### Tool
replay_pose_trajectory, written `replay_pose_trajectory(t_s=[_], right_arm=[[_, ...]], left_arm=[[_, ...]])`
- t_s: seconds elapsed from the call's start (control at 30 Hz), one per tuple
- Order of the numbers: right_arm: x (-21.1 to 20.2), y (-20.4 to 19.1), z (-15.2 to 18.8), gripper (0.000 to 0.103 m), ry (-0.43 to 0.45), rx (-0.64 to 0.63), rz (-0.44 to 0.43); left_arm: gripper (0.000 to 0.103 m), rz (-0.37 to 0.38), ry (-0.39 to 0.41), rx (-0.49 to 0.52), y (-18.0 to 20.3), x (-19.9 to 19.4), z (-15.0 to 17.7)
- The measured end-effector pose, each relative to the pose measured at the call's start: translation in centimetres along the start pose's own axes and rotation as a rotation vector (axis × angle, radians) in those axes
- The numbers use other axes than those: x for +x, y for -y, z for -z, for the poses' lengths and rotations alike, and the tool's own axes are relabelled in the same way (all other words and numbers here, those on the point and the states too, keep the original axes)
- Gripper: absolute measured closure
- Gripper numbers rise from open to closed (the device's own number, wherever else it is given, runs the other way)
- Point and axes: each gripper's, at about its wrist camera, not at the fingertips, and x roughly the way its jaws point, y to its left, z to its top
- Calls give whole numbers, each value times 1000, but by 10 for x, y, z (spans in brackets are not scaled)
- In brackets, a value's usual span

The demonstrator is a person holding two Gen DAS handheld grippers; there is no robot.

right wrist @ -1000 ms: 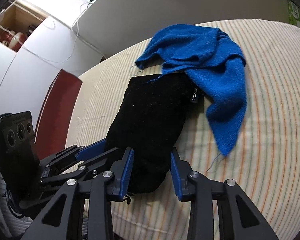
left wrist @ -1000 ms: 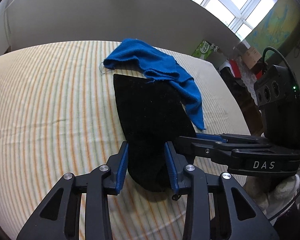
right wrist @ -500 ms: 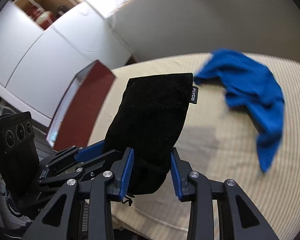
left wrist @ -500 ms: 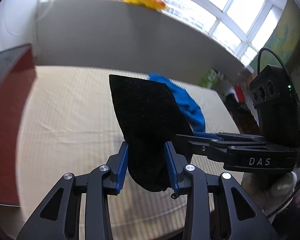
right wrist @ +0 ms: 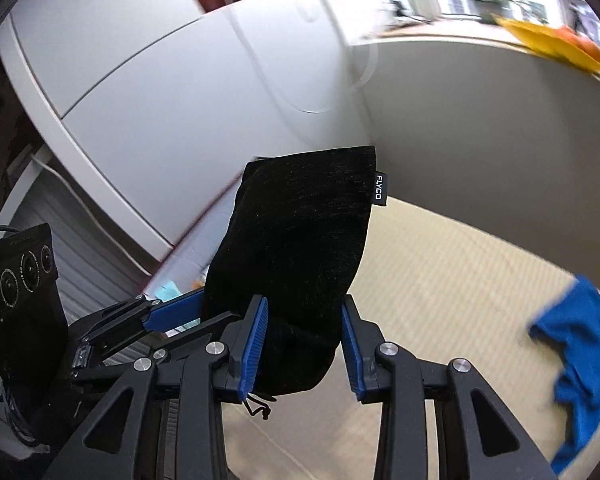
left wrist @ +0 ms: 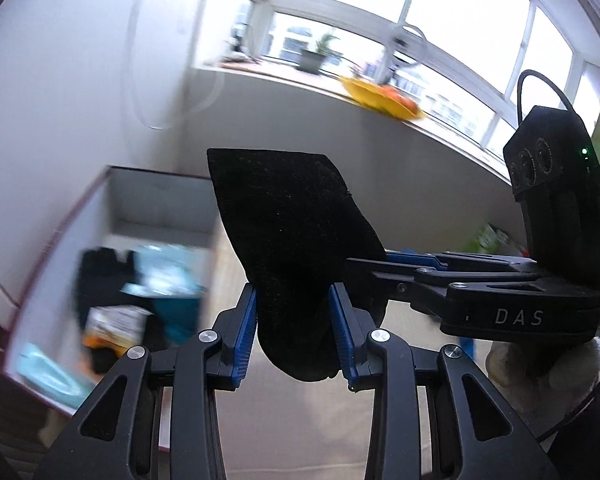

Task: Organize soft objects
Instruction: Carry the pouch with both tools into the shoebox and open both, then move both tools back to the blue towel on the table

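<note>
A black velvet pouch with a small "FLYCO" tag is held up in the air by both grippers. My left gripper is shut on its lower end. My right gripper is shut on the same end from the other side, and the pouch stands up between its fingers. The right gripper's body shows at right in the left wrist view. A blue knitted cloth lies on the striped bed at far right.
An open box with dark red rim holds several soft items, low left beside the bed; it shows blurred. White cabinet doors stand behind. A grey wall with a windowsill runs along the back.
Both grippers have lifted the black pouch off the bed and swung it left, away from the blue cloth; the open box has come into the left wrist view.
</note>
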Motion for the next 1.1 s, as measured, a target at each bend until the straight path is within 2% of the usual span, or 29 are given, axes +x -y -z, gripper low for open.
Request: replay_pose_trajectory(t_s=[0.1,0.27,0.5,0.63,0.7,0.77,0.8,0.9,0.93,0.97,1.1], right_arm=[[20,-21,-19,70,-13,-40,-28],[52,-47,-39,70,-52,-86,-61],[89,-59,-53,70,-91,-105,-61],[111,-55,-61,71,-113,-110,-44],[112,-51,-62,67,-99,-105,-20],[109,-47,-59,51,-92,-90,-25],[105,-43,-58,48,-84,-80,-24],[94,-34,-55,48,-65,-75,-5],[90,-31,-53,47,-61,-75,0],[87,-28,-52,45,-56,-74,6],[72,-14,-46,42,-29,-72,42]], left_arm=[[70,-46,14,-40,-29,-5,-8],[71,-103,18,-77,-55,-1,-13],[71,-170,-23,-104,-84,20,-16],[70,-275,-54,-92,-87,34,-10],[68,-286,-65,-104,-93,35,-5],[68,-301,-57,-106,-94,34,-3],[68,-311,-48,-99,-93,32,-3],[60,-319,-27,-84,-86,29,-4],[52,-318,-21,-80,-84,27,-4],[49,-316,-14,-75,-80,26,-4],[49,-299,-2,-52,-67,26,-5]])
